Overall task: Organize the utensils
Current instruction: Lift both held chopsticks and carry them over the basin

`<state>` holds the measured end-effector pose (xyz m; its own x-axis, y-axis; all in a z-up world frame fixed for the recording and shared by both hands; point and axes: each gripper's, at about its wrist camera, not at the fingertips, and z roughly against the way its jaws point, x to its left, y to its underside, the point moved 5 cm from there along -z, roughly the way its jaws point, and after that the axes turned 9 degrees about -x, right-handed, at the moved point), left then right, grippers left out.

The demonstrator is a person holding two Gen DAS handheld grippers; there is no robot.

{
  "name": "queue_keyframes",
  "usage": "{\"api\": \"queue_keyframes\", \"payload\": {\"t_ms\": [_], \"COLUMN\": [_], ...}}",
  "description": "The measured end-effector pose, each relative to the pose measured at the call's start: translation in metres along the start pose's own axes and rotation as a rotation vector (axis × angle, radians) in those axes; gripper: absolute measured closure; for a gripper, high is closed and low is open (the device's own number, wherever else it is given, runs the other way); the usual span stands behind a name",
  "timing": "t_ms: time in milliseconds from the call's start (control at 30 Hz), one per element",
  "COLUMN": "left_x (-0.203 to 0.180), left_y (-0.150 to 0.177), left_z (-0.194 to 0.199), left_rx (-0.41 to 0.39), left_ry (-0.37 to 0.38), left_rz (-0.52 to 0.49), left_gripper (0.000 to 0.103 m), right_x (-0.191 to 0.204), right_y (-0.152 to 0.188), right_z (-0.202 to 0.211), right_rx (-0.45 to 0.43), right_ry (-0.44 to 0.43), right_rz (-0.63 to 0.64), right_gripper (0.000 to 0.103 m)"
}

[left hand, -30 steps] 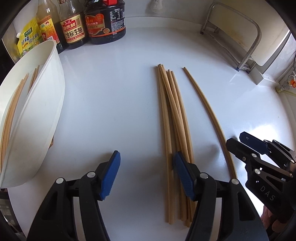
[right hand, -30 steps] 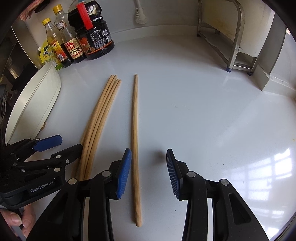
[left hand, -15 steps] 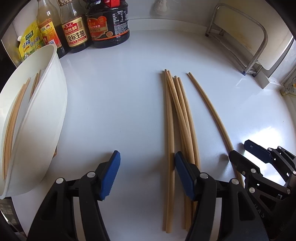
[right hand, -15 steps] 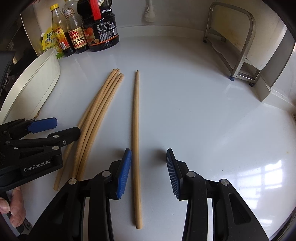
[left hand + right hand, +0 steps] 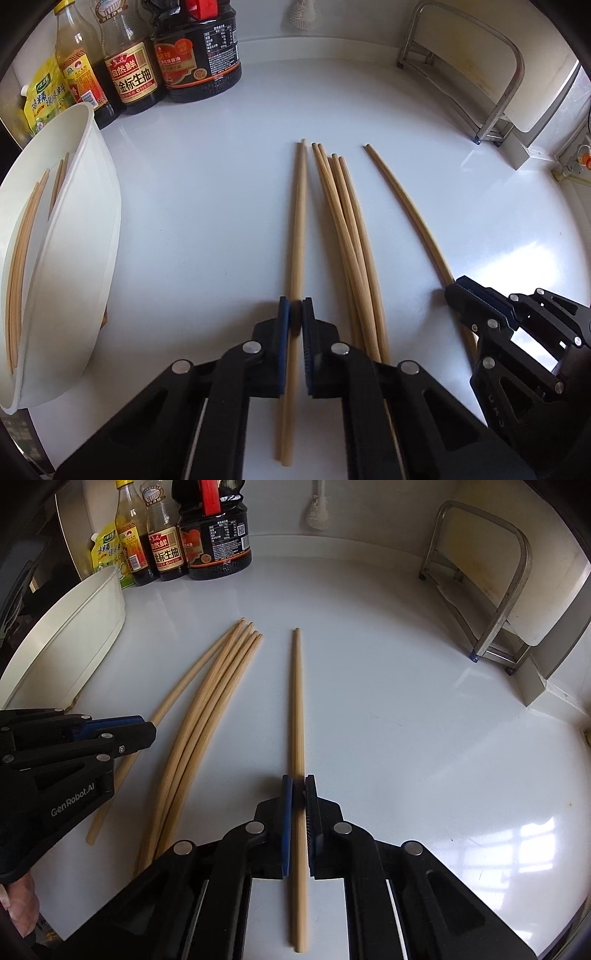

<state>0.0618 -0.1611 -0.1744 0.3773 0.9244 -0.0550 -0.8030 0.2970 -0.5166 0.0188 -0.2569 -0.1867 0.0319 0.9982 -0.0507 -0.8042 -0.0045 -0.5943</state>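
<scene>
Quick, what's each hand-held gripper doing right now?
Left hand-held gripper: closed on one chopstick.
Right hand-held gripper: closed on a separate chopstick.

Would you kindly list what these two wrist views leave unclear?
- Left wrist view: the left tongs hide the middle of the gripped wooden chopstick.
- Left wrist view: the white plastic holder's bottom is cut off by the picture's edge.
- Right wrist view: the dark sauce bottle's label print is too small to read.
</scene>
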Motion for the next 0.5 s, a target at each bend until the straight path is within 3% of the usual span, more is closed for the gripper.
{"api": "queue_keyframes", "payload": {"t_ms": [233, 500], "left_x": [0.003, 0.018], "left_y": [0.004, -0.016], "left_z": [0.008, 0.053], "left_rx": [0.032, -0.023], "left_ry": [0.059, 0.107], "left_rz": [0.030, 0.037], "left_gripper": [0.096, 0.096], "right_x": [-0.011, -0.010], "right_y": [0.001, -0.014], "right_z": [0.009, 0.048], "right_rx": [0.011, -0.032], "right_ry": [-0.048, -0.066], "right_rz": [-0.130, -0.220], "right_gripper": [0.096, 0.096]}}
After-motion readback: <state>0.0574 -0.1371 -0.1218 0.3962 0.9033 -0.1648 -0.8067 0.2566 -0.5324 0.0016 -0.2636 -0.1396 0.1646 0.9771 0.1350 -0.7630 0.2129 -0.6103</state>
